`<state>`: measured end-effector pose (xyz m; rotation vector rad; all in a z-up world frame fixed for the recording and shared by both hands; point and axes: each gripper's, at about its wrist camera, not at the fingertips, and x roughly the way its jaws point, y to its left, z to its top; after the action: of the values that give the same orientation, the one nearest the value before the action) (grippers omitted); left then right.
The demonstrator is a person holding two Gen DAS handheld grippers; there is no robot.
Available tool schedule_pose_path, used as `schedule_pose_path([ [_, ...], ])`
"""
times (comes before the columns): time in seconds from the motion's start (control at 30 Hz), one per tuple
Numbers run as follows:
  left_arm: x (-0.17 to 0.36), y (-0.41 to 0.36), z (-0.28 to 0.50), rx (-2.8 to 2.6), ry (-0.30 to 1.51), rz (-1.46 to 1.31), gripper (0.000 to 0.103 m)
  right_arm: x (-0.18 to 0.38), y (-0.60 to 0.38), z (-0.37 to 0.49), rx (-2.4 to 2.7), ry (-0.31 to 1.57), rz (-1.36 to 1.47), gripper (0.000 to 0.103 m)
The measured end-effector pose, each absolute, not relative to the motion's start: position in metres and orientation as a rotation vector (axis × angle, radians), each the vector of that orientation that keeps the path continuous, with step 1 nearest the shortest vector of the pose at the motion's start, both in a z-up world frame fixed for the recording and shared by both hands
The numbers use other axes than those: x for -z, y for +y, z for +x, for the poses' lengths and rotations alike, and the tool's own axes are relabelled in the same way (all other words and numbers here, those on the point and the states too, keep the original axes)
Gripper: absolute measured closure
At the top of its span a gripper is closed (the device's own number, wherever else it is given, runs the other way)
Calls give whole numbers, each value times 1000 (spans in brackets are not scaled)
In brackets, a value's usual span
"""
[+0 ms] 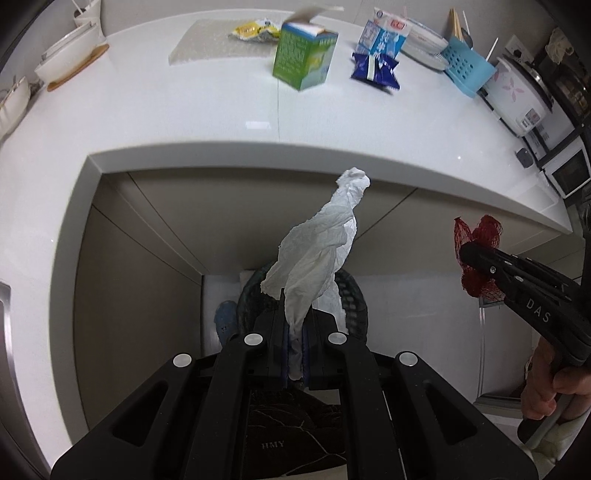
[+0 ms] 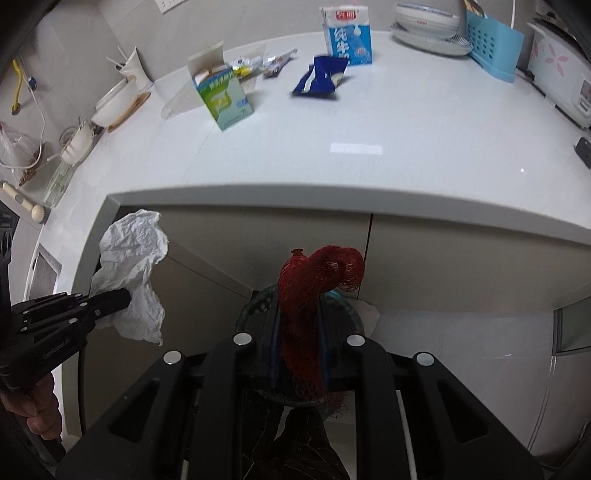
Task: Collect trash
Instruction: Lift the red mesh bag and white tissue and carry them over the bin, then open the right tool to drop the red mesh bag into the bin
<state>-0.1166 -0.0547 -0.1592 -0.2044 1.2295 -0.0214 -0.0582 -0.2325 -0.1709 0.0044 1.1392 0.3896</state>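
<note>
My left gripper (image 1: pixel 294 325) is shut on a crumpled white tissue (image 1: pixel 321 243), held in front of the counter edge above a dark bin (image 1: pixel 354 295) on the floor. It also shows in the right wrist view (image 2: pixel 125 295) with the tissue (image 2: pixel 129 258). My right gripper (image 2: pixel 300 332) is shut on a red mesh net (image 2: pixel 314 280), held over the bin (image 2: pixel 251 306); it shows in the left wrist view (image 1: pixel 469 254) with the net (image 1: pixel 484 232). On the white counter (image 1: pixel 184 107) lie a green carton (image 1: pixel 304 55), a blue wrapper (image 1: pixel 375 70), a milk carton (image 1: pixel 384 35) and a yellow wrapper (image 1: pixel 255 31).
Bowls (image 1: pixel 68 55) stand at the counter's left, plates (image 1: pixel 424 40), a blue rack (image 1: pixel 467 68) and a rice cooker (image 1: pixel 517 96) at its right. A clear plastic sheet (image 1: pixel 210 46) lies at the back. Grey cabinet doors (image 1: pixel 147 277) are below the counter.
</note>
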Motion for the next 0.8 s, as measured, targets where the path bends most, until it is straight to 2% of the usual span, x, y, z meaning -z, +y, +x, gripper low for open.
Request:
schedule_pose_path([
  [0.8,261,-35,-124,-14,1298,-265,99,293,-182,-64,-515,1281,-90,85],
])
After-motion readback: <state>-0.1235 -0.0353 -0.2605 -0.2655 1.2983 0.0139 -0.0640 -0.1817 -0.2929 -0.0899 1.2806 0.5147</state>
